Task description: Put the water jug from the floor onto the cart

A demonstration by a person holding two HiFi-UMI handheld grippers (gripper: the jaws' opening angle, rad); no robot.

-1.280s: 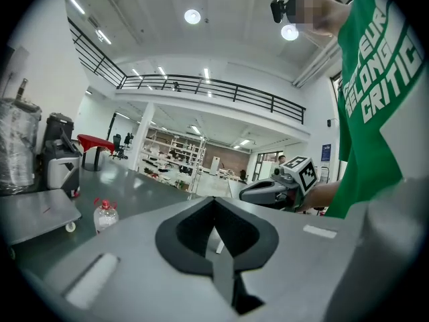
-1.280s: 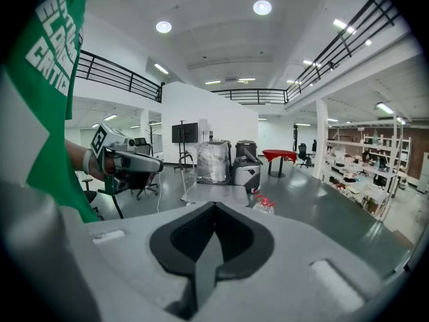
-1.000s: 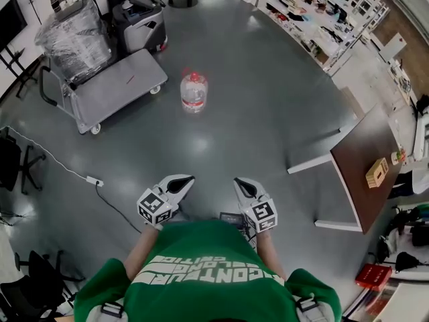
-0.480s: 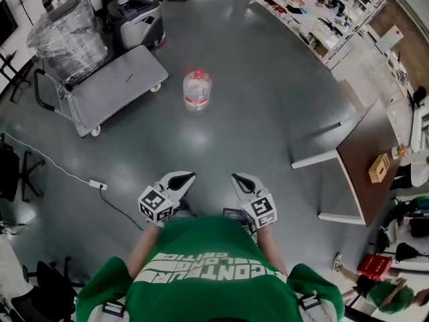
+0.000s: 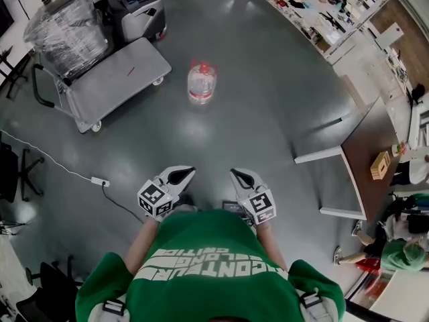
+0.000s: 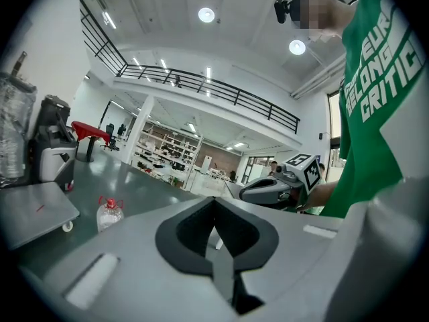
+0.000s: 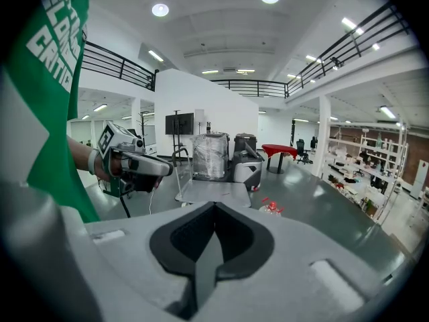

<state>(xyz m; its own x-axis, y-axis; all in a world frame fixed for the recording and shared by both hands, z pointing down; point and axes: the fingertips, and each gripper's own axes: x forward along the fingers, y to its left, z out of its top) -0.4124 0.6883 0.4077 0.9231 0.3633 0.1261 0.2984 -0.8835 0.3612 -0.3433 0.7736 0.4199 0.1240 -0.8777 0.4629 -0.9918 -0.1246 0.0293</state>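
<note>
Nothing done yet: the jug is on the floor and both claws are empty.
Head view: the water jug (image 5: 202, 82) stands on the floor (image 5: 268, 119) near a short edge of the cart (image 5: 114, 79), well apart from the left gripper (image 5: 181, 174) and the right gripper (image 5: 238, 175). Left gripper view: jaws closed together, holding nothing. Right gripper view: the same, so approach, grasp and lift all remain.
</note>
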